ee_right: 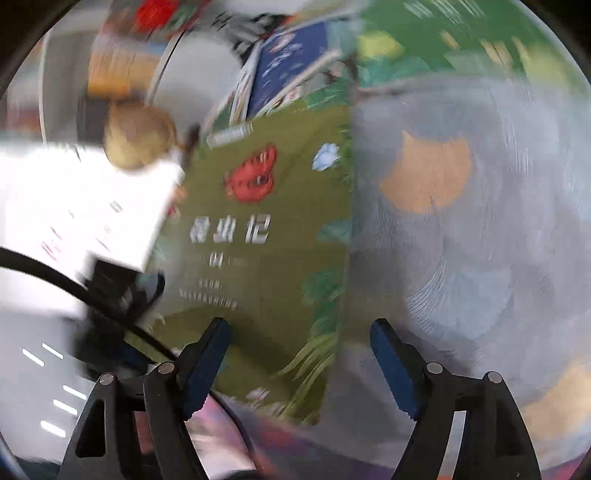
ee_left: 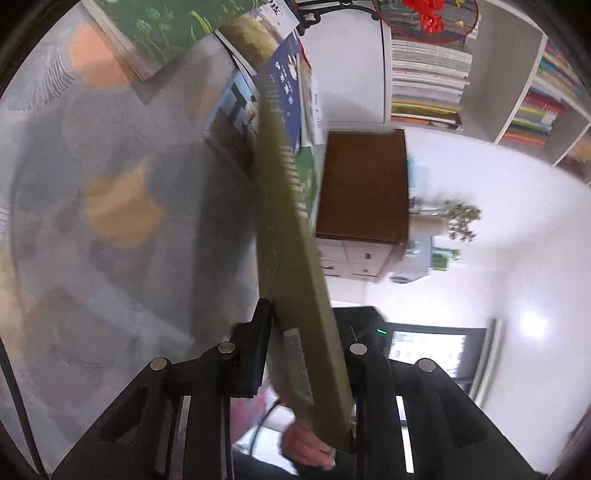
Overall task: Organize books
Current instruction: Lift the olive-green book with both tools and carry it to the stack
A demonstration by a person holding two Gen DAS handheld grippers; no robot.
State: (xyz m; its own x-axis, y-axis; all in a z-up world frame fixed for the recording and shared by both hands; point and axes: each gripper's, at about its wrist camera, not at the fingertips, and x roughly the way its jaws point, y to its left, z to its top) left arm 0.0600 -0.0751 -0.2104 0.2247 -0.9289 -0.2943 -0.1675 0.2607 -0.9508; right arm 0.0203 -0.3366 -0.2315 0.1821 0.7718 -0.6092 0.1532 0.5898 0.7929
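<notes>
Books lie in a loose spread beyond both sets of tongs, on a grey cloth (ee_left: 110, 229) patterned with orange patches. The left gripper (ee_left: 306, 343) is clamped on an olive-green book (ee_left: 291, 258), which stands edge-on between its jaws and runs straight ahead, blocking the middle of that view. Past the book's far end lie at least three more: a dark blue book (ee_left: 284, 85), a green leafy-covered book (ee_left: 162, 26) off to the left, and one with a photo cover (ee_left: 236, 110), partly tucked beneath the others. To the right of the held book stands a brown cabinet (ee_left: 364, 184), and further right white shelves (ee_left: 491, 74) packed with rows of books too many and too small to count. A hand (ee_left: 306, 443) shows just below the left jaws, cut off by the frame's bottom edge.

The right gripper (ee_right: 301, 354) stands wide, its blue pads (ee_right: 391, 365) touching nothing. The olive-green book (ee_right: 258, 229) sits directly ahead of its left finger, cover facing the camera, showing a red creature and pale lettering too smeared to read. That whole view is motion-blurred; a black cable (ee_right: 74, 284) crosses at the left, and the shapes behind it cannot be made out.
</notes>
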